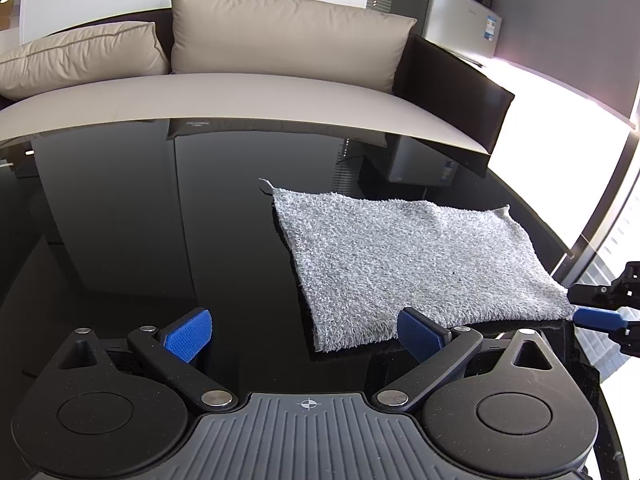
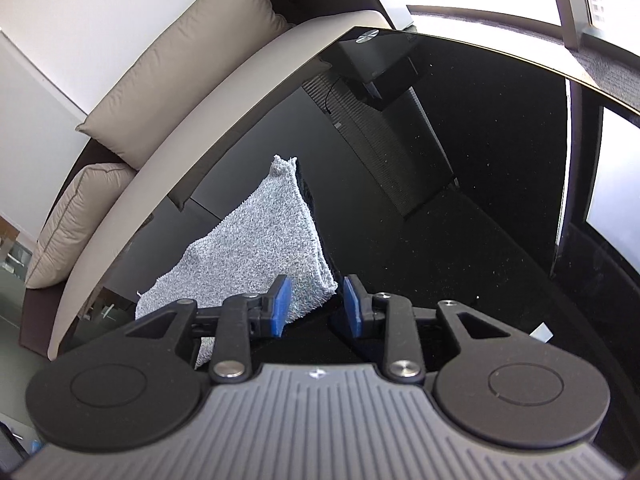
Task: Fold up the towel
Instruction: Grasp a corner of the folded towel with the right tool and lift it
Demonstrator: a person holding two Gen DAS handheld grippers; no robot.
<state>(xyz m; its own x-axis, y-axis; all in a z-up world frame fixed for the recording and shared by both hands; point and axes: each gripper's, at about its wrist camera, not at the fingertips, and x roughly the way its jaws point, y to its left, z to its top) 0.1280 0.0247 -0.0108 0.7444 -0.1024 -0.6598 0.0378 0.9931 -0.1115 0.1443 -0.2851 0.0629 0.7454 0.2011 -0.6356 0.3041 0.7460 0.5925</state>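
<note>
Left wrist view is showing a beige sofa (image 1: 240, 92) lying beyond the glossy black table (image 1: 120, 220). On that table a grey towel (image 1: 408, 256) is lying flat, seemingly already folded double. Left gripper (image 1: 304, 334) is gaping wide at the towel's near edge. Right gripper (image 2: 314, 300) is hovering partly open around its corner.

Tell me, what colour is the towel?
Speckled light grey; the towel shows best in the left wrist view.
</note>
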